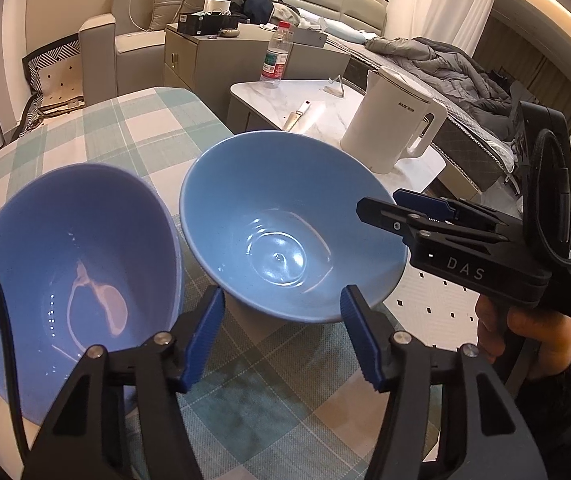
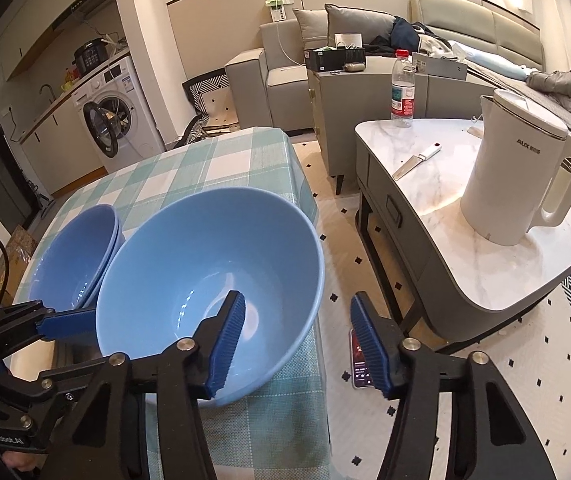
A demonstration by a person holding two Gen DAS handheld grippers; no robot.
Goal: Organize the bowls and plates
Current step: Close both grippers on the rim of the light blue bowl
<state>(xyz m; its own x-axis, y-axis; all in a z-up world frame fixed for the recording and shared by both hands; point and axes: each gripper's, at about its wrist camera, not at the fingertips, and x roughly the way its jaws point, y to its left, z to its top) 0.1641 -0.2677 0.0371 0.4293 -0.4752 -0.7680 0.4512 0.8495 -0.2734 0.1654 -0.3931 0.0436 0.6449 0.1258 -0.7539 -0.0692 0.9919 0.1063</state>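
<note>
Fingers of the right gripper (image 2: pixel 297 340) straddle the near-right rim of the lone bowl (image 2: pixel 213 264), not yet pinching; squeeze firmly, then lift toward the stacked bowls (image 2: pixel 73 256) at left.

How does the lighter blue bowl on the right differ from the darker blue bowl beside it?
The lighter blue bowl is wider and more flared than the darker blue bowl. The lighter one stands alone; the darker one is nested in a second bowl of its kind. The right tool straddles the lighter bowl's rim, while nothing grips the darker one. Both stand upright and empty on the checked tablecloth.
</note>
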